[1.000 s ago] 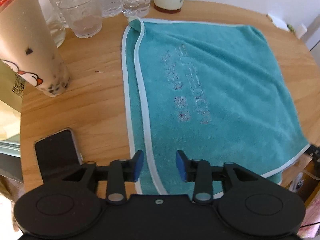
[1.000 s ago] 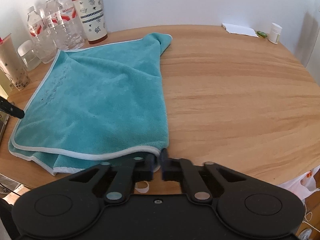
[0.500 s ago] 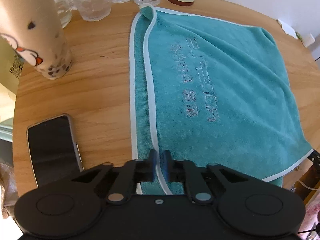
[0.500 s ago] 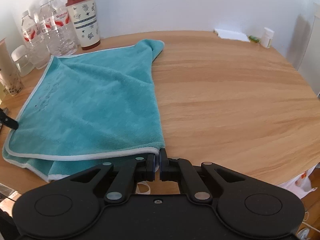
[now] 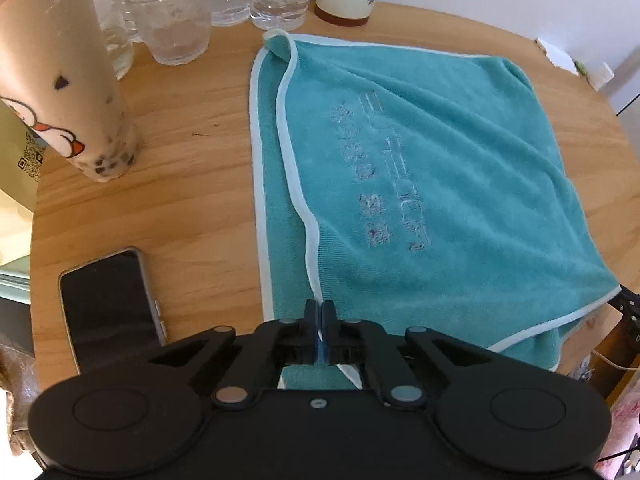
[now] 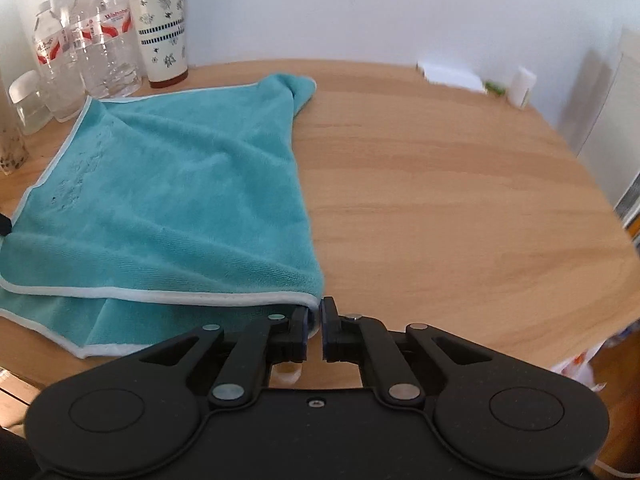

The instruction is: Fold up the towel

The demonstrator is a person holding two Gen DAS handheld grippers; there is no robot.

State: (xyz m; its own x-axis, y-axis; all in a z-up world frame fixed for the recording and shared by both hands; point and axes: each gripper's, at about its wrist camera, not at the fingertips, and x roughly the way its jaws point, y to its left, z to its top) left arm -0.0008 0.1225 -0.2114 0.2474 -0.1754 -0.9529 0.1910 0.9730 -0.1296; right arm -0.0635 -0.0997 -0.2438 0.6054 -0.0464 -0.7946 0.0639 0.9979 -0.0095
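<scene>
Left wrist view: your left gripper [image 5: 320, 330] is clamped on the towel [image 5: 420, 184] at its near-left white hem; cloth runs away far and right across the table [image 5: 192, 184].

Right wrist view: right gripper [image 6: 315, 330] is pinched on the near-right corner of the towel [image 6: 180, 184], top layer raised. Fold goes far, both grippers low.

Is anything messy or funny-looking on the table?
Yes. The teal towel is folded crookedly: its white-trimmed top edge slants away from the layer below. Its far corner is bunched up.
</scene>
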